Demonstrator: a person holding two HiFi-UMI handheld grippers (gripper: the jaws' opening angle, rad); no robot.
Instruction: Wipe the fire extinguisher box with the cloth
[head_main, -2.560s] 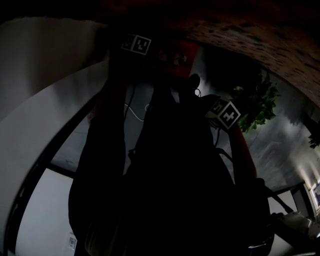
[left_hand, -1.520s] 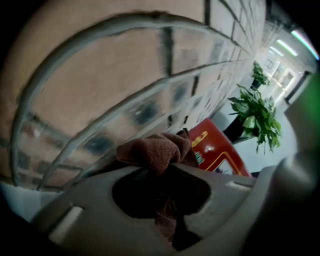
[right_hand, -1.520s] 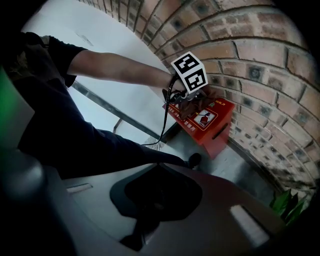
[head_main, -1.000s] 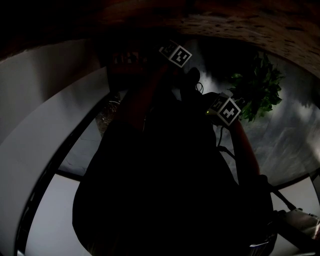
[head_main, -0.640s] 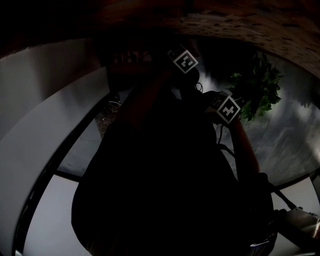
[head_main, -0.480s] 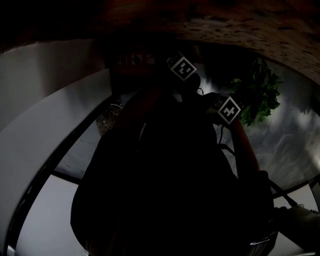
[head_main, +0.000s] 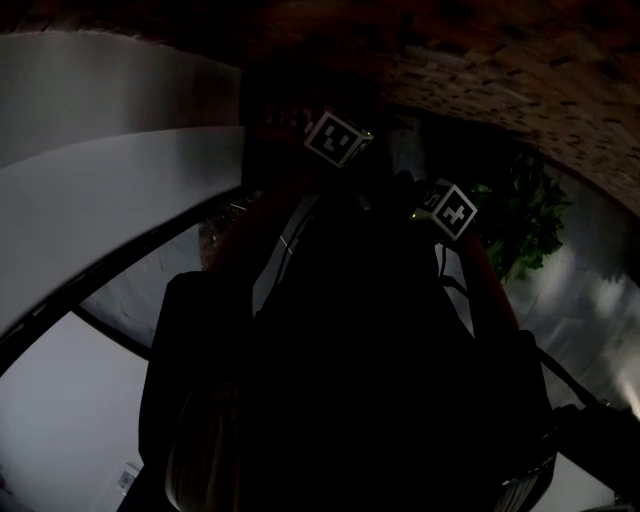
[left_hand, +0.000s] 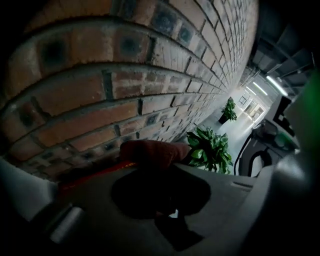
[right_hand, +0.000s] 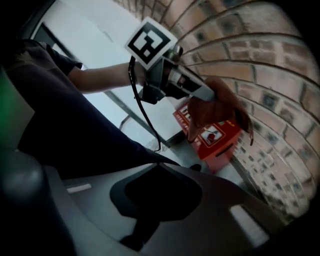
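A brick wall (left_hand: 125, 75) fills most of the left gripper view and curves down the right side of the right gripper view. The head view is very dark: the person's body (head_main: 340, 380) blocks its middle, with pale floor (head_main: 90, 250) at the left. The red fire extinguisher box (right_hand: 216, 139) stands against the wall, right of centre in the right gripper view. In the left gripper view only a thin red edge (left_hand: 95, 173) shows at lower left, which I take to be that box. A leafy plant (left_hand: 210, 148) sits right of centre there. The dark reddish cloth (right_hand: 220, 107) is smaller. In the right gripper view it hangs in a bunch just above and across the box's top corner. Whether it presses on the box or hangs just clear of it cannot be told. As I judge it, the wiping is at its start or in its first strokes at the top of the box. Nothing on the red faces shows a wiped part, so the front and sides seem left to do. The left tongs (right_hand: 206, 95) reach in from the upper left of the right gripper view and are clamped on the cloth, which bulges out ahead of them in their own view. The right tongs (head_main: 447, 210) are held back, well apart from the box. Their own view shows only grey housing and a dark hollow with nothing between, so I cannot tell if they stand wide or narrow.
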